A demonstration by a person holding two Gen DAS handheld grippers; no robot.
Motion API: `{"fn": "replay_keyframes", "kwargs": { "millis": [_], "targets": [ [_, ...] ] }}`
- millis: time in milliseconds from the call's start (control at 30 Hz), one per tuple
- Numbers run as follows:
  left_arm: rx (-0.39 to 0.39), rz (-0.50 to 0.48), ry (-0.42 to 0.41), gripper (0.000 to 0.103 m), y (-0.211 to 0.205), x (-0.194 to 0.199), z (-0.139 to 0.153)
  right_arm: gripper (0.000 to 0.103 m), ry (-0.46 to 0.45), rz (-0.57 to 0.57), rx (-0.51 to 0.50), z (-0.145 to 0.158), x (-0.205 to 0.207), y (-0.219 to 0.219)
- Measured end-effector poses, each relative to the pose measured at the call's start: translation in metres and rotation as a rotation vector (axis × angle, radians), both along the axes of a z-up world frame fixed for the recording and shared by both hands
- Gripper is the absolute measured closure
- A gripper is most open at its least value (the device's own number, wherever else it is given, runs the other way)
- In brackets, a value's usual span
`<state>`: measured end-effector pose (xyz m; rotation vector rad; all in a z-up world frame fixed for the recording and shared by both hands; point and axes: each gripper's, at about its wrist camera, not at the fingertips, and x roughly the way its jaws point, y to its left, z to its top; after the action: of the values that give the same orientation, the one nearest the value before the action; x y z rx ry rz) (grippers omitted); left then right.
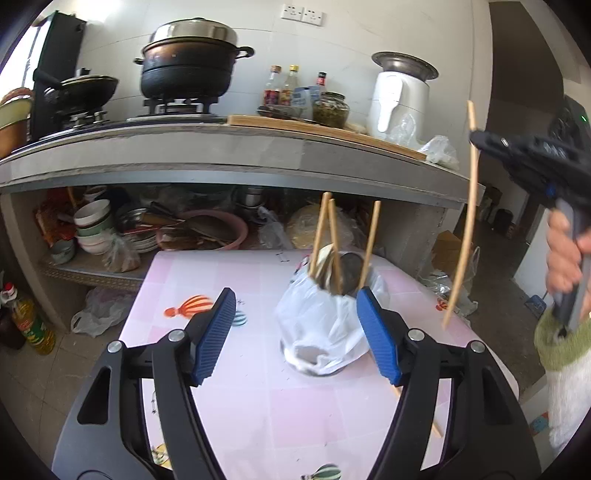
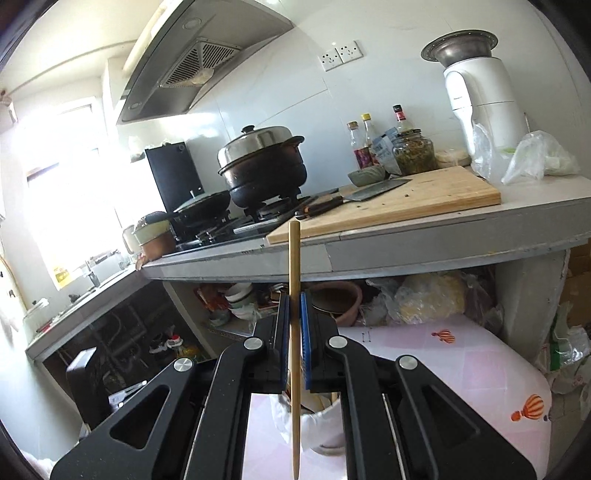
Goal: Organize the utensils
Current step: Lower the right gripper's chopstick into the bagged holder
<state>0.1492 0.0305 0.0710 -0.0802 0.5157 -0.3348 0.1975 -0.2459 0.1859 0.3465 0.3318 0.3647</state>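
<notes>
Wooden chopstick (image 2: 294, 354) pinched upright between the closed pads of the right gripper (image 2: 294, 306), held above the pink table (image 1: 258, 398). Left gripper (image 1: 295, 328) spread wide, nothing between the pads, just before the bag-wrapped holder (image 1: 325, 328) with three chopsticks (image 1: 370, 245) standing inside.

**Home kitchen, lived-in**

Domestic kitchen. Ahead of and above the left claw (image 1: 295, 332): tiled counter (image 1: 258, 147) with gas hob (image 1: 173, 107) carrying a lidded black pot (image 1: 188, 62) and a frying pan (image 1: 85, 88). Sauce bottles (image 1: 282, 86), pickle jar (image 1: 330, 109), wooden chopping board (image 1: 332, 131), white appliance (image 1: 397, 99) further right. Wall sockets (image 1: 303, 14) above. Open shelf under the counter holds stacked bowls (image 1: 92, 225) and a pink basin (image 1: 210, 229). Just below the claw, pink balloon-print tablecloth (image 1: 258, 387). From the right claw's view: range hood (image 2: 192, 62) up left, cleaver (image 2: 369, 192) on the board.
</notes>
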Motion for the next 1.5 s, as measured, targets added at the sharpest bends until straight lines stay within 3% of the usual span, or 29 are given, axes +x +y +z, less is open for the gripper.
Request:
{"fn": "replay_keyframes", "kwargs": {
  "millis": [233,533,933,1500],
  "targets": [
    [-0.007,0.089,0.035,0.037,0.037,-0.021,-0.017,0.097,-0.039,0.001,-0.032,0.01,0.053,0.033],
    [-0.014,0.137,0.061,0.037,0.062,-0.022,-0.028,0.097,0.035,0.005,-0.07,-0.03,0.096,0.061],
    [-0.015,0.123,0.074,0.037,0.058,-0.015,-0.033,0.096,0.118,0.069,-0.078,-0.073,0.107,0.077],
    [-0.002,0.095,0.073,0.037,0.046,-0.018,-0.032,0.096,0.285,0.152,-0.265,-0.133,0.091,0.102]
  ]
}}
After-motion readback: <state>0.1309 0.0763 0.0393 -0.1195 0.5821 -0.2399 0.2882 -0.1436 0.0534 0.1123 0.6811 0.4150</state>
